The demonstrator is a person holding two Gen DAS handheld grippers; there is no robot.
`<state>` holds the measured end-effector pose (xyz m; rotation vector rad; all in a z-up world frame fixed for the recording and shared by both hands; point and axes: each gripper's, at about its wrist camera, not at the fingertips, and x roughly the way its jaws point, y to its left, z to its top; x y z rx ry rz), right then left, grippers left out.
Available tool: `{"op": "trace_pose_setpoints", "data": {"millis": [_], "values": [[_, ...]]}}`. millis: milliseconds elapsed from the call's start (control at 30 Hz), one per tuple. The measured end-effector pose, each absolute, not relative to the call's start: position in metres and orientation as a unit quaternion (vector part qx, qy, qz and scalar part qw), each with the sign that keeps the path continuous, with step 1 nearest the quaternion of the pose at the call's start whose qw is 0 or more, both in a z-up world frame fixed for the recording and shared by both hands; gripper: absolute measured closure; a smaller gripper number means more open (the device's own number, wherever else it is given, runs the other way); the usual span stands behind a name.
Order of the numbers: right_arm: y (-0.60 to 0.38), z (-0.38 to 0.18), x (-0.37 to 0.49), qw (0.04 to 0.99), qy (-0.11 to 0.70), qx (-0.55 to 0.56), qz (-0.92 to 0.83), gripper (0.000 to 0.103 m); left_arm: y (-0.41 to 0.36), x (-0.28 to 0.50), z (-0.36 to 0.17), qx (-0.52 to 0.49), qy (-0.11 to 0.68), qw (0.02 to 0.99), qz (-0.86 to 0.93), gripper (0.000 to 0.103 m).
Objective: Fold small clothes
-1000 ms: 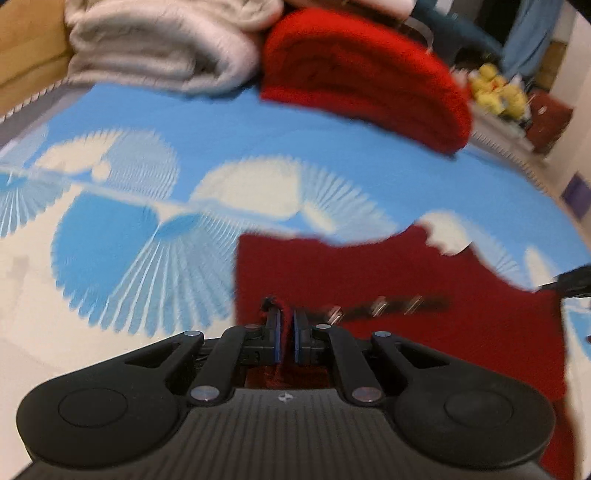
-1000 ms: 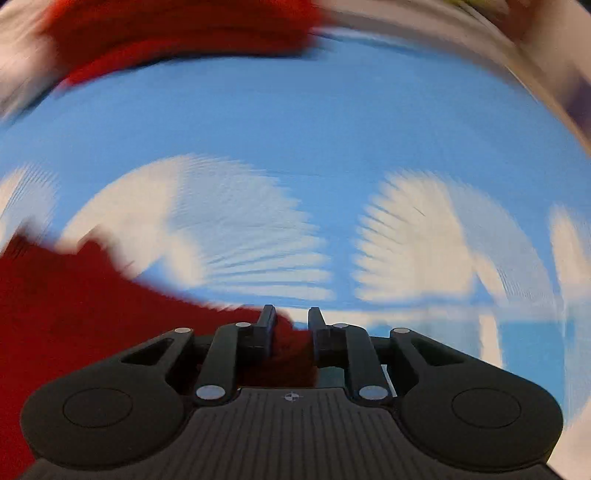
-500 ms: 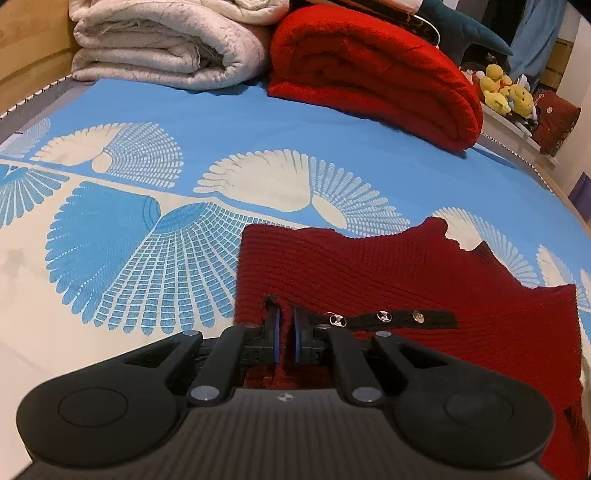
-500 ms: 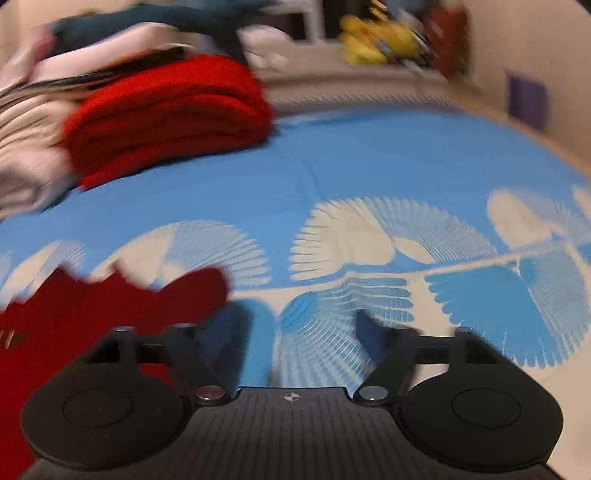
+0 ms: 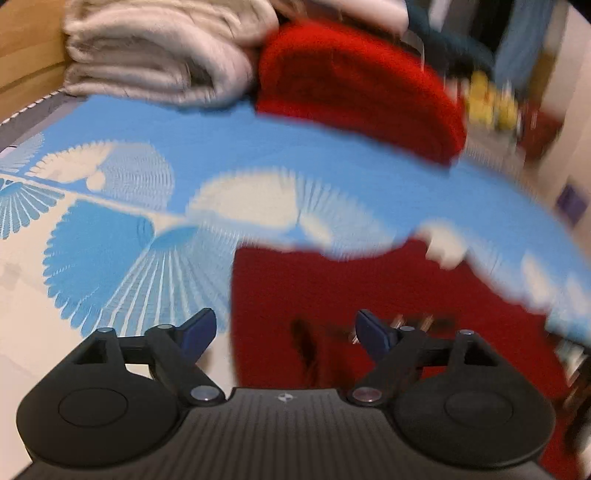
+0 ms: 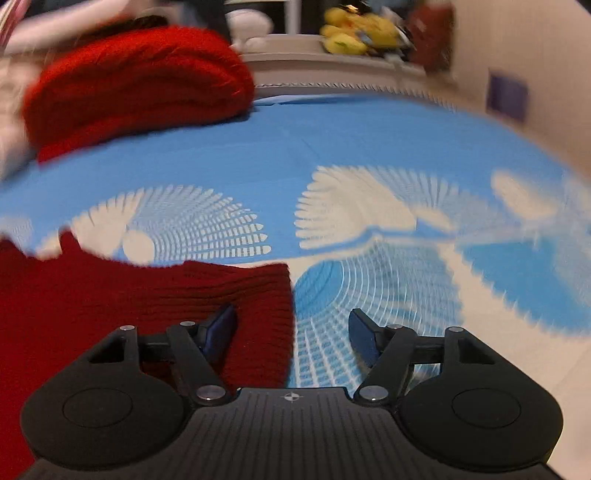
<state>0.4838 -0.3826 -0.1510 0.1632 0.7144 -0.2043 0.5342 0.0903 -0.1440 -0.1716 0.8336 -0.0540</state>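
Note:
A dark red knitted garment (image 5: 369, 288) lies flat on the blue sheet with white fan patterns (image 5: 258, 155); a strip with snap buttons shows near its lower edge. My left gripper (image 5: 285, 317) hovers over the garment's left edge with its jaws opening wide, and the pads press on nothing. In the right wrist view the garment (image 6: 110, 295) ends in a ribbed edge. My right gripper (image 6: 292, 312) straddles that edge, its jaws closing a little. One of its fingers is over the knit and the other over the sheet (image 6: 369, 147). It grips nothing.
A folded bright red blanket (image 5: 354, 85) (image 6: 136, 81) and a folded beige blanket (image 5: 155, 59) are stacked at the far end of the bed. Yellow plush toys (image 6: 354, 33) sit on a shelf beyond. A wooden board (image 5: 22, 48) borders the far left.
My left gripper was shut on the garment's edge and now stands wide open, the garment lying flat. My right gripper opened, swung across the bed and came down over the garment's right edge.

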Motion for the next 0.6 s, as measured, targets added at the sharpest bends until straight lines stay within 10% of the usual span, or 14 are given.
{"op": "trace_pose_setpoints", "data": {"millis": [600], "values": [[-0.404,-0.117,0.432,0.924,0.346,0.150,-0.054,0.026,0.076,0.516,-0.151,-0.043,0.424,0.904,-0.021,0.012]]}}
